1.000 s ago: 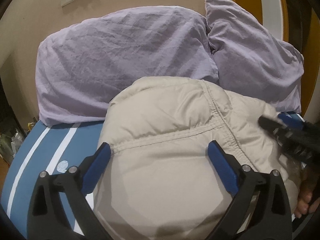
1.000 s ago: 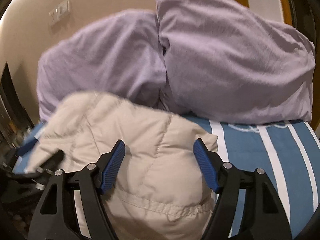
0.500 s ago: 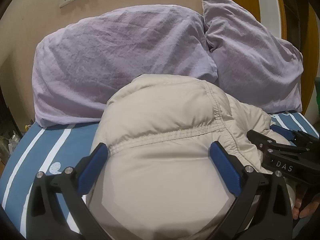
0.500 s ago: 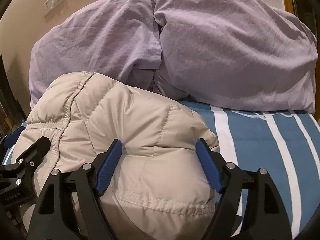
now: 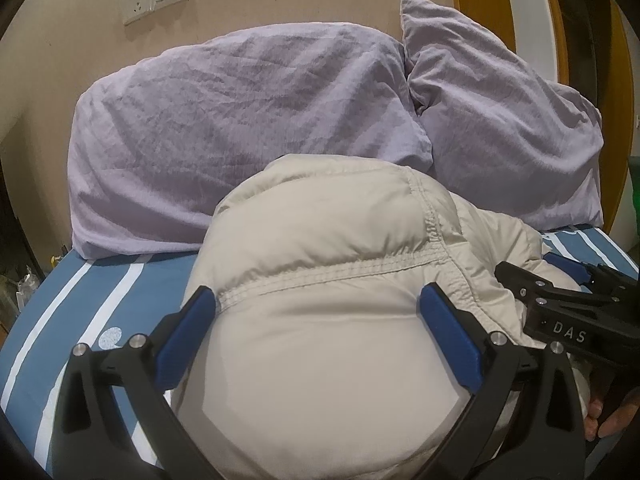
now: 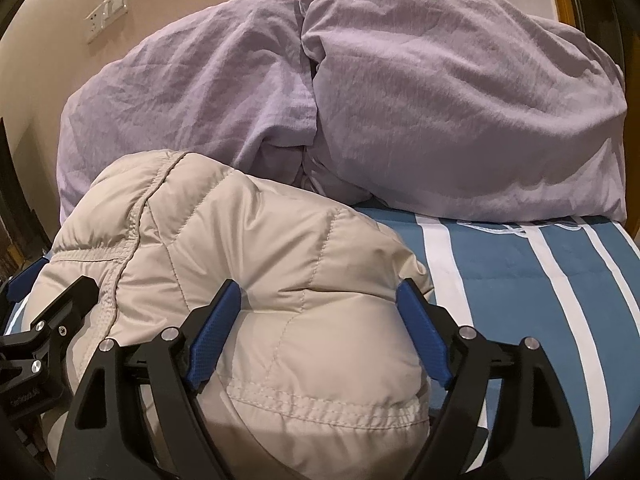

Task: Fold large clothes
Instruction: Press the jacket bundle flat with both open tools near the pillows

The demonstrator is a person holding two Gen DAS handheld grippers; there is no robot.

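You now have the beige puffer jacket [image 5: 320, 320] gathered into a compact bundle on the blue striped bedsheet [image 6: 540, 280], just in front of the two lilac pillows [image 5: 240, 120]. Compared with one second ago, the bundle sits more squarely between both tools and the right wrist view is sharp instead of blurred; judge this as motion having settled.

The left gripper [image 5: 320, 340] is spread wide, its blue pads flanking the jacket's near bulge along the stitched seam [image 5: 340, 276]. The right gripper [image 6: 320, 332] is likewise spread, with its pads bracketing the quilted end of the bundle. Neither pinches fabric; both straddle it.

Since half a second ago, the framing has barely shifted: the jacket fills slightly more of each view, and the right tool remains visible at the left view's right edge.

Treat the fold as largely complete. The padded fill is springy, so expect the bundle to loosen once you withdraw the pads.
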